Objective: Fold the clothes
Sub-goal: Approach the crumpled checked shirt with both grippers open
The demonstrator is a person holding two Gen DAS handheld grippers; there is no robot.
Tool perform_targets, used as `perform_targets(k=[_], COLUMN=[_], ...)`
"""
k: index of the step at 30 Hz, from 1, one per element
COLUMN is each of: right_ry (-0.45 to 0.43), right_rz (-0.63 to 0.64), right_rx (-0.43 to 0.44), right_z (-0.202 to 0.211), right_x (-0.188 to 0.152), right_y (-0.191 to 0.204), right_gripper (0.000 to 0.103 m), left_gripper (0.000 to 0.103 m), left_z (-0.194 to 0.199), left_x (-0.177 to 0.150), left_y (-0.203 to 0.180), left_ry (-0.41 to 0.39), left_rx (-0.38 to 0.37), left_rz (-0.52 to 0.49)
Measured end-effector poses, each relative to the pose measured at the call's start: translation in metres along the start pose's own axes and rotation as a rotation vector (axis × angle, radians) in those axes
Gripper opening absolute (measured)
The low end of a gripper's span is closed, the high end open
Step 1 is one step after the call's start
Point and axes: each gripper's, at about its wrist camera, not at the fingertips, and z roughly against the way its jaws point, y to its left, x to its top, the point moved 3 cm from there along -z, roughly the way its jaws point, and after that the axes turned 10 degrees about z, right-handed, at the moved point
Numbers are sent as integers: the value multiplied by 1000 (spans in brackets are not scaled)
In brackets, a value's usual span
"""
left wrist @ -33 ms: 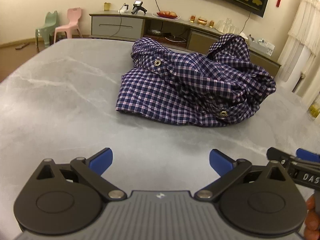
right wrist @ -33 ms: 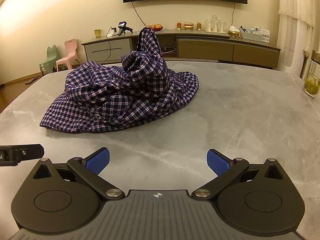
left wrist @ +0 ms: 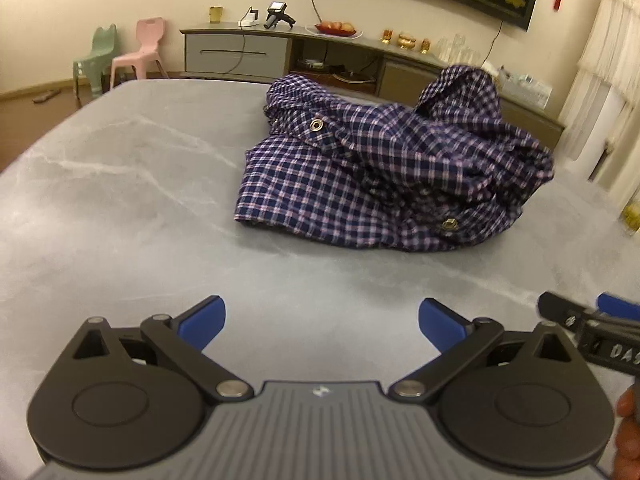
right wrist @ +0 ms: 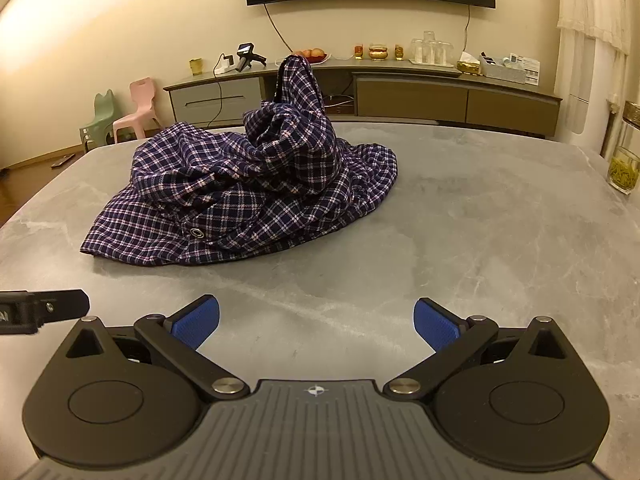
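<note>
A blue and white checked shirt (left wrist: pixel 380 172) lies crumpled in a heap on the grey marble table (left wrist: pixel 120 220); one part stands up in a peak (right wrist: pixel 300 92). It also shows in the right wrist view (right wrist: pixel 248 196). My left gripper (left wrist: pixel 322 320) is open and empty, low over the table, well short of the shirt's near edge. My right gripper (right wrist: pixel 316 320) is open and empty too, also short of the shirt. The right gripper's tip shows at the right edge of the left wrist view (left wrist: pixel 592 320).
A glass of yellow-green tea (right wrist: pixel 622 172) stands at the table's right edge. Beyond the table are a long low cabinet (right wrist: pixel 440 96) with small items on it, and a pink chair (left wrist: pixel 140 52) and a green chair (left wrist: pixel 94 60).
</note>
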Motion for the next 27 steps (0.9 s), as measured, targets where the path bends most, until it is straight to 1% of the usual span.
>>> perform_targets(k=[11, 17, 18, 20, 21, 22, 23, 24, 25, 27], right_ry=[1, -7, -12, -22, -26, -28, -30, -29, -28, -26], right_rz=[10, 12, 13, 15, 17, 21, 24, 28, 33, 43], right_rx=[6, 21, 26, 36, 41, 46, 52, 59, 68, 85], right_z=[7, 13, 15, 18, 20, 21, 21, 21, 21, 22], right_x=[-2, -2, -2, -1, -1, -1, -1, -1, -1, -1], right_y=[1, 1, 1, 1, 2, 3, 4, 5, 5, 7], right_gripper=[102, 102, 102, 100, 95, 92, 84, 75, 69, 47], left_gripper=[103, 103, 100, 87, 84, 77, 68, 64, 56, 47], left_z=[10, 16, 17, 19, 19, 20, 21, 22, 22, 24], left_x=[-13, -15, -15, -17, -17, -18, -18, -18, -18, -18], left_y=[-8, -11, -11, -11, -12, -11, -11, -11, -10, -11], left_ry=[-14, -9, -8, -8, -8, -8, -9, -12, -13, -13], left_rx=[117, 101, 98, 98, 100, 99, 97, 99, 100, 93], left_rz=[-127, -132, -132, -129, -125, -122, -120, -117, -116, -118])
